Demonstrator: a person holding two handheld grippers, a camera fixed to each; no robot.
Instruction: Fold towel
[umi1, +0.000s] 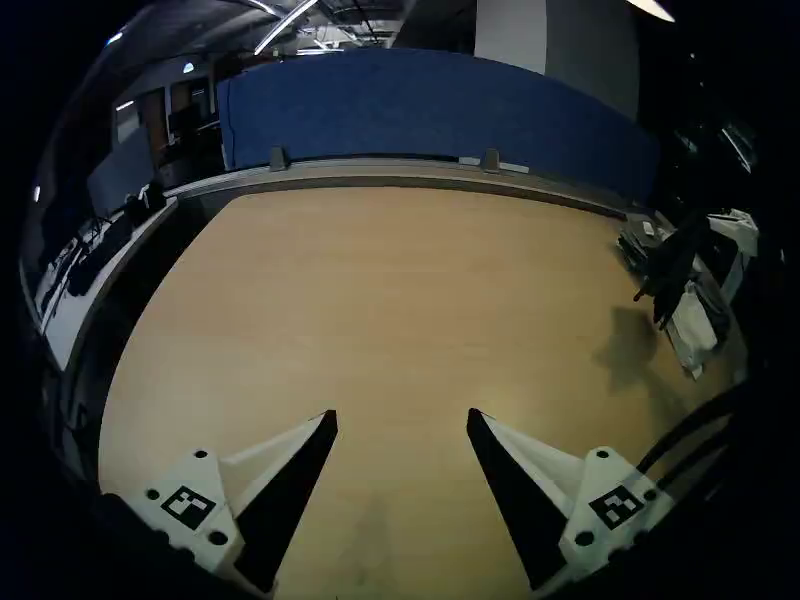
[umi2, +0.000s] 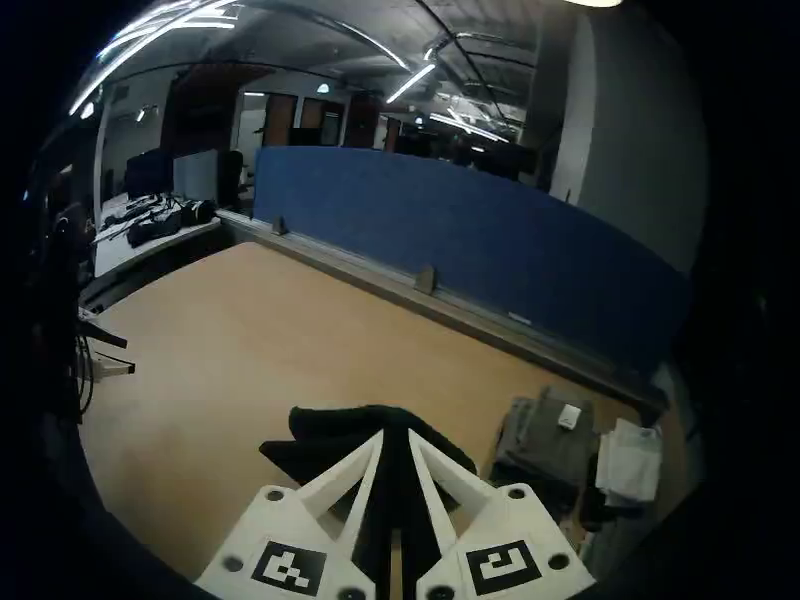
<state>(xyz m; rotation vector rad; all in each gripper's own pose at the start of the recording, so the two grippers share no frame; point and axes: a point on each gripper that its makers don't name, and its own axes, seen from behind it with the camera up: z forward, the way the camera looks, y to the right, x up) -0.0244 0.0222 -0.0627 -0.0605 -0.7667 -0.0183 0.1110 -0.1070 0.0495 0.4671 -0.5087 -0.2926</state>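
The right gripper (umi2: 396, 432) is clamped on a black towel (umi2: 310, 440) bunched at its tips. The left gripper (umi1: 400, 412), jaws apart over the table (umi1: 400, 280), should probably pinch a free corner.

Left gripper (umi1: 402, 425): white fingers w/ black inner faces, plus black-and-white square markers near the base. Right gripper (umi2: 397, 436): same white/black scheme & markers. Towel (umi2: 320, 432) is plain black, no pattern. Tabletop (umi1: 400, 300) is light tan wood w/ faint grain. Partition (umi1: 420, 110) behind it is solid blue over a grey rail. Folded cloth stack (umi2: 545, 440) is grey; the cloth (umi2: 630, 465) beside it is white.
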